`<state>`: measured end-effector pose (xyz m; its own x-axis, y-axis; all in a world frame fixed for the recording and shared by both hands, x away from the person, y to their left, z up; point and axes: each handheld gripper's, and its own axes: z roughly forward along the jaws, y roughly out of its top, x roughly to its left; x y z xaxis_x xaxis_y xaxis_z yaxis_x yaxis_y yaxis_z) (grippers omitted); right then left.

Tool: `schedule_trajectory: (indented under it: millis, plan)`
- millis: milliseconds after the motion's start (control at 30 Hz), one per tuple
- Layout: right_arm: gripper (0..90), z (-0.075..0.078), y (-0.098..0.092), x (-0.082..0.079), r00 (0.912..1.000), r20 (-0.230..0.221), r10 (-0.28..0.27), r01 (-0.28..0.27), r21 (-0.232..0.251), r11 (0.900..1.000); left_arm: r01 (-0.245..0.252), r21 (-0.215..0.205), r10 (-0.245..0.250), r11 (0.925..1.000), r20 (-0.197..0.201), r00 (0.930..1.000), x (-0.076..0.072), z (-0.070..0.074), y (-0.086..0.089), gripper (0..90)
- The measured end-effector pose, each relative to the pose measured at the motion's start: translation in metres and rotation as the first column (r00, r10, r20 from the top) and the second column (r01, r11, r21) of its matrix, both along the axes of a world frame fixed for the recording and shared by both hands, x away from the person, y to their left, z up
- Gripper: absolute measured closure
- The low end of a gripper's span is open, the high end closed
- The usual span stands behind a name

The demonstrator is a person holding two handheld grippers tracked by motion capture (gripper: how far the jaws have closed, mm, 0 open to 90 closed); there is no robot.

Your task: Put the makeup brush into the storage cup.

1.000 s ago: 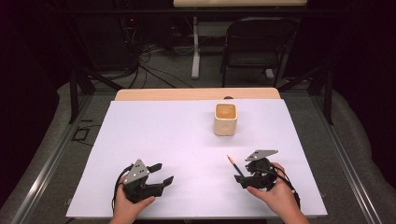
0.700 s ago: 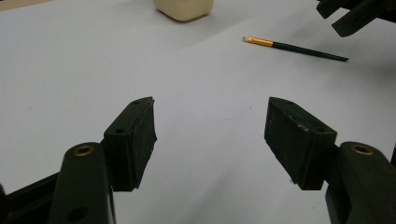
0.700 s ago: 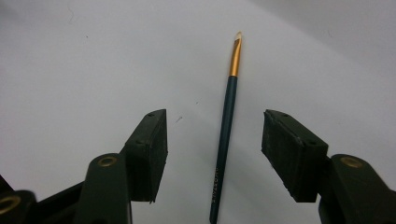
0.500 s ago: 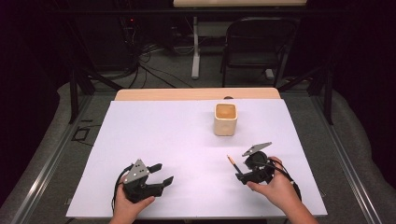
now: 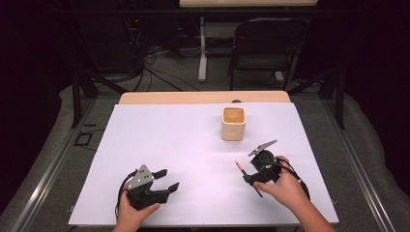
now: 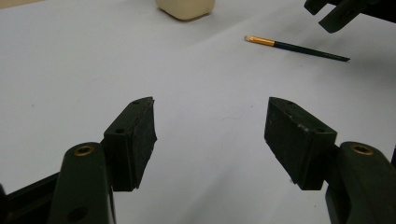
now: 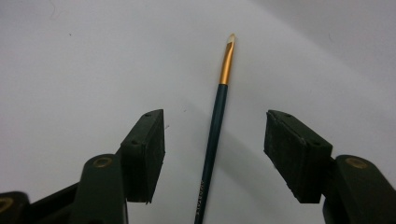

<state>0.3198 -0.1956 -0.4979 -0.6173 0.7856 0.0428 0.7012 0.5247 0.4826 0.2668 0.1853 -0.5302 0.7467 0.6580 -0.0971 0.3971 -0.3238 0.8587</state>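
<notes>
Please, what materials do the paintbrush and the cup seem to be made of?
Paintbrush: dark green glossy handle, probably lacquered wood; shiny gold ferrule, likely metal; pale bristle tip. Cup: cream, matte, thick rounded walls, so perhaps ceramic or plastic; I cannot tell which.

Left gripper (image 6: 210,140) fingers apart over white table (image 6: 70,70) — paintbrush (image 6: 296,47), cream cup (image 6: 186,8) beyond

Bright tabletop, dark surroundings, soft shadows

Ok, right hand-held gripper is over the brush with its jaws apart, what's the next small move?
Probably lower the right hand-held gripper a little and close on the paintbrush. Its dark handle lies on the white table between the open jaws, roughly centred, untouched. The left hand-held gripper rests apart, open.
</notes>
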Motion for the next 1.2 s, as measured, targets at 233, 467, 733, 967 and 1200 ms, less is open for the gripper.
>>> schedule_trajectory:
  millis: [233, 467, 733, 967, 1200]
  plan:
    - [35.2, 0.003, 0.002, 0.007, 0.9997, -0.016, -0.018, 0.018, 0.008, 1.0, 0.0, 0.003, 0.0, 1.0, 0.0, 1.0, 0.0, 0.0, 0.0, 33.9]
    - [31.3, 0.004, 0.008, 0.013, 0.9995, -0.021, -0.022, 0.022, -0.003, 1.0, -0.003, 0.0, 0.003, 1.0, -0.001, 1.0, 0.0, 0.0, 0.0, 33.9]
    - [31.1, 0.008, 0.016, 0.021, 0.9998, -0.015, -0.009, 0.008, -0.041, 0.999, 0.001, 0.001, -0.001, 1.0, 0.002, 1.0, 0.0, 0.0, 0.001, 33.9]
    - [29.4, 0.009, 0.023, 0.027, 0.9997, -0.023, -0.003, 0.001, -0.059, 0.998, 0.001, 0.001, -0.001, 1.0, 0.002, 1.0, 0.0, 0.0, 0.001, 33.9]
    - [29.4, 0.008, 0.029, 0.033, 0.9993, -0.037, -0.001, -0.002, -0.082, 0.997, 0.002, 0.001, -0.002, 1.0, 0.002, 1.0, 0.0, 0.0, 0.001, 33.9]
